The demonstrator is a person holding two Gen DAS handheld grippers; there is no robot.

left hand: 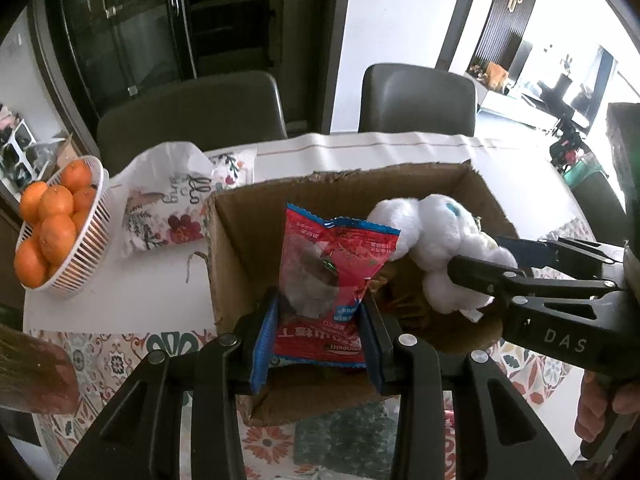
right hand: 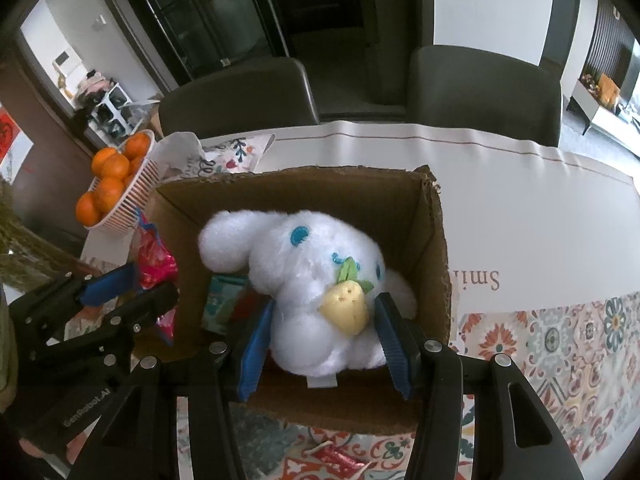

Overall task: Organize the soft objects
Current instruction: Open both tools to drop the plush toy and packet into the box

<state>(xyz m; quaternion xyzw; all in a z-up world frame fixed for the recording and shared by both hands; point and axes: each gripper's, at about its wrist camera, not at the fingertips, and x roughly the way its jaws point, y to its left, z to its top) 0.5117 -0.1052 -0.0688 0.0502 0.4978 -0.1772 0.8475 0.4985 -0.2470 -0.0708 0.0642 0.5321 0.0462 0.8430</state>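
Note:
An open cardboard box (left hand: pixel 248 216) stands on the table; it also shows in the right wrist view (right hand: pixel 434 240). My left gripper (left hand: pixel 320 320) is shut on a red snack packet (left hand: pixel 336 264) and holds it upright over the box; the packet shows at the left of the right wrist view (right hand: pixel 154 256). My right gripper (right hand: pixel 322 332) is shut on a white plush toy (right hand: pixel 316 280) with blue eyes and a yellow fruit, held over the box. The plush (left hand: pixel 436 240) and the right gripper (left hand: pixel 476 264) show in the left wrist view.
A white basket of oranges (left hand: pixel 56 224) sits at the table's left. A floral pouch (left hand: pixel 168 208) lies beside it. Two dark chairs (left hand: pixel 416 100) stand behind the table. A teal packet (right hand: pixel 222 300) lies inside the box. A patterned cloth (right hand: pixel 560 340) covers the table's near side.

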